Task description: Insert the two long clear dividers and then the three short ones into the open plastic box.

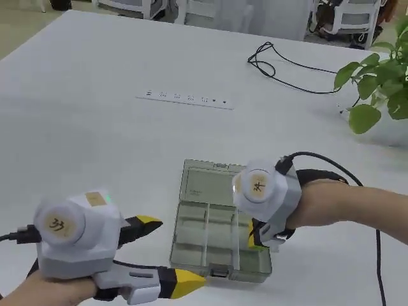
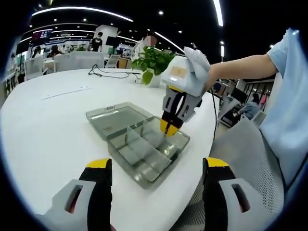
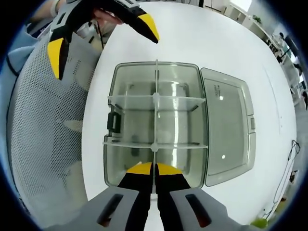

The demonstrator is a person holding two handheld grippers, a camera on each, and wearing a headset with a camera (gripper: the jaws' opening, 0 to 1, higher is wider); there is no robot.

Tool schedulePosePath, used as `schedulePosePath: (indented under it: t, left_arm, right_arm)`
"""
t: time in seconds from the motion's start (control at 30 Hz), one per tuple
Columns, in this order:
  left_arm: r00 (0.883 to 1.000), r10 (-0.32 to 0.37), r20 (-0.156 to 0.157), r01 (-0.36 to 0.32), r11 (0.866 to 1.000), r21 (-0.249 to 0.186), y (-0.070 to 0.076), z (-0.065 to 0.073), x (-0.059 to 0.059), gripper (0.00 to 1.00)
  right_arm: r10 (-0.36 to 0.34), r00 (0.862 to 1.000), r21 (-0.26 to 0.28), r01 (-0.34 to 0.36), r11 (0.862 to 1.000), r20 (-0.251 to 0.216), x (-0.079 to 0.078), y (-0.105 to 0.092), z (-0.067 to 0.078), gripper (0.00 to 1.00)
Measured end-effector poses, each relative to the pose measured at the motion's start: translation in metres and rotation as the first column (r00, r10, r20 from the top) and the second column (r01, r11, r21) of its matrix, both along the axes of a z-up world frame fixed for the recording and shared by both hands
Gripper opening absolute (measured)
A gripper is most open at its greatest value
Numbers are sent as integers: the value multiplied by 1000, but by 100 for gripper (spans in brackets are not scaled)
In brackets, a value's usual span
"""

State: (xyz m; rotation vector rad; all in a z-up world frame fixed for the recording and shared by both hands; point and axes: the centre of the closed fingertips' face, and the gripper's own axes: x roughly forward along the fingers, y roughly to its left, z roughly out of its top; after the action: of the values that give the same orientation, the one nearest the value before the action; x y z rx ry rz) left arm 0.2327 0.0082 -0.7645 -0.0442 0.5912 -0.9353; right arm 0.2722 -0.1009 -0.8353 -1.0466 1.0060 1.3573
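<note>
Closest in, left tongs (image 1: 172, 252) spread wide, gripping nothing, hovering just beside the near left corner of the open plastic box (image 3: 114, 79). Box flat on the white worktop (image 1: 95, 127), lid (image 3: 226, 130) folded back beside it. Standing upright down its middle, a clear divider (image 3: 155, 120), crossed by two more dividers (image 3: 130, 144). Right tongs (image 3: 154, 169) pressed together, pinching that middle divider's end at the box's wall.
</note>
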Motion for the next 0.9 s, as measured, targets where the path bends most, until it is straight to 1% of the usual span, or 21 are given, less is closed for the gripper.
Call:
schedulePosePath:
  t: [0.03, 0.07, 0.1, 0.13, 0.17, 0.23, 0.3, 0.37, 0.4, 0.43, 0.47, 0.53, 0.57, 0.6, 0.67, 0.73, 0.77, 0.8, 0.83, 0.87, 0.9]
  left_arm:
    - [1000, 7, -6, -7, 1000, -6, 2, 1, 0, 76]
    - [1000, 19, -14, -19, 1000, -9, 4, 2, -1, 76]
    - [999, 33, -11, -33, 999, -4, 7, 3, 0, 77]
    - [999, 46, -6, -46, 999, 2, 9, 4, 1, 77]
    - [998, 65, 0, -65, 998, 2, 12, 6, 2, 77]
    - [996, 90, -3, -90, 996, -11, 15, 8, 2, 77]
    - [993, 114, -4, -114, 993, -13, 17, 8, 0, 77]
    - [993, 121, -6, -121, 993, -1, 18, 8, -1, 77]
    - [993, 118, -5, -118, 993, 0, 18, 9, -2, 77]
    - [993, 118, -4, -118, 993, -1, 18, 10, -2, 76]
    - [992, 130, -4, -130, 992, -5, 18, 12, -2, 76]
    - [991, 137, 1, -137, 991, -5, 18, 15, -2, 77]
    - [990, 141, 6, -141, 990, -5, 17, 17, -2, 76]
    - [990, 143, 8, -143, 990, -4, 17, 18, -2, 77]
    - [987, 163, 14, -163, 987, -7, 18, 20, 0, 76]
    - [986, 166, 17, -166, 986, -7, 16, 23, -1, 76]
    - [986, 166, 20, -166, 986, -5, 15, 24, -1, 76]
    - [985, 170, 27, -170, 985, -6, 15, 26, -1, 77]
    - [984, 175, 29, -175, 985, -8, 15, 26, -1, 77]
    - [982, 185, 32, -184, 983, -11, 15, 27, 0, 77]
    - [981, 188, 37, -188, 982, -16, 15, 29, 1, 78]
  right_arm:
    - [-18, 1000, 39, 17, 999, 19, 2, 4, 3, 9]
    - [-55, 998, 90, 52, 995, 27, 4, 8, 9, 16]
    - [-118, 992, 177, 108, 978, 47, 8, 13, 21, 20]
    - [-166, 985, 241, 151, 959, 45, 9, 15, 30, 22]
    - [-220, 975, 329, 201, 923, 22, 8, 16, 44, 26]
    - [-309, 951, 425, 287, 858, -18, 3, 12, 60, 33]
    - [-410, 911, 511, 369, 777, -35, -2, -8, 74, 37]
    - [-468, 882, 540, 418, 730, -50, -9, -24, 77, 40]
    - [-515, 855, 559, 453, 694, -54, -14, -37, 78, 42]
    - [-537, 842, 574, 467, 673, -56, -17, -44, 79, 45]
    - [-559, 827, 582, 483, 654, -59, -25, -54, 79, 48]
    - [-598, 798, 577, 523, 628, -73, -37, -67, 75, 53]
    - [-600, 797, 575, 525, 627, -73, -43, -70, 73, 56]
    - [-621, 781, 583, 537, 609, -72, -49, -76, 72, 59]
    - [-650, 756, 611, 549, 571, -71, -56, -83, 73, 70]
    - [-686, 722, 628, 576, 523, -91, -61, -89, 73, 80]
    - [-690, 718, 632, 577, 518, -90, -63, -91, 73, 84]
    - [-703, 705, 637, 585, 503, -92, -67, -93, 74, 87]
    - [-708, 699, 640, 589, 493, -97, -69, -94, 74, 90]
    - [-717, 689, 645, 597, 477, -109, -71, -97, 73, 92]
    - [-726, 678, 647, 604, 465, -112, -72, -98, 73, 95]
